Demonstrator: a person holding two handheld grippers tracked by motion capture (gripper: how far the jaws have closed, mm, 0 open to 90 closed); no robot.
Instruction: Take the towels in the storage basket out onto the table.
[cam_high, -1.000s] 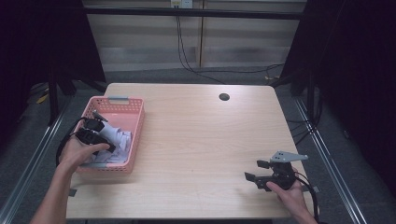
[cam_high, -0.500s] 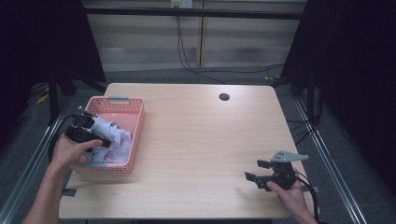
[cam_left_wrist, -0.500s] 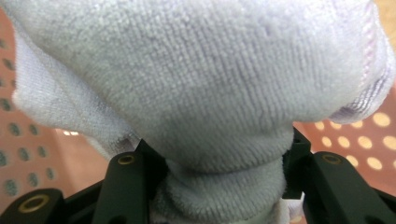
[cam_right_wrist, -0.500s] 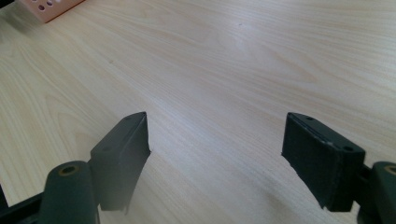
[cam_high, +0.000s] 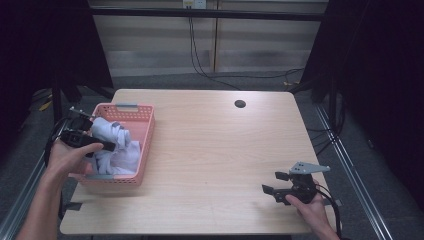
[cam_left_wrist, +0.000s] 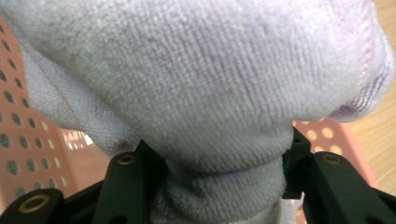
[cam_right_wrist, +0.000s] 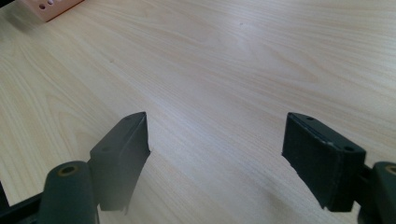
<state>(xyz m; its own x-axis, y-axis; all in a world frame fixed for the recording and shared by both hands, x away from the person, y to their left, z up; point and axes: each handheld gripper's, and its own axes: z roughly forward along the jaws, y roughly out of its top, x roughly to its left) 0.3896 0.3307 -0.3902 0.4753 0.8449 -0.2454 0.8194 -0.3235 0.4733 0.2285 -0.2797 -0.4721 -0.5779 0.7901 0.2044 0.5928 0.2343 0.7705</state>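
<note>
Left gripper (cam_high: 102, 146) clamped on pale lilac terry cloth (cam_left_wrist: 196, 88) over pink perforated plastic basket (cam_high: 145, 150). Cloth likely soft, light, limp; bunched fold gives secure hold. Right gripper (cam_right_wrist: 217, 158) jaws apart, empty.

Both forearms are showing bare, with no sleeves. Each hand-held gripper is wearing matte black: the left hand-held gripper (cam_high: 97, 146) is trailing a black cable, while the right hand-held gripper (cam_high: 272, 184) is carrying a grey three-cornered plate, brass-ringed screw holes and flat rectangular pads.

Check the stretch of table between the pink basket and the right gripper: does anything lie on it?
Nothing does. In the high view the wooden table is bare between the pink basket and the right gripper; the right gripper view shows plain wood beyond its open jaws.
</note>
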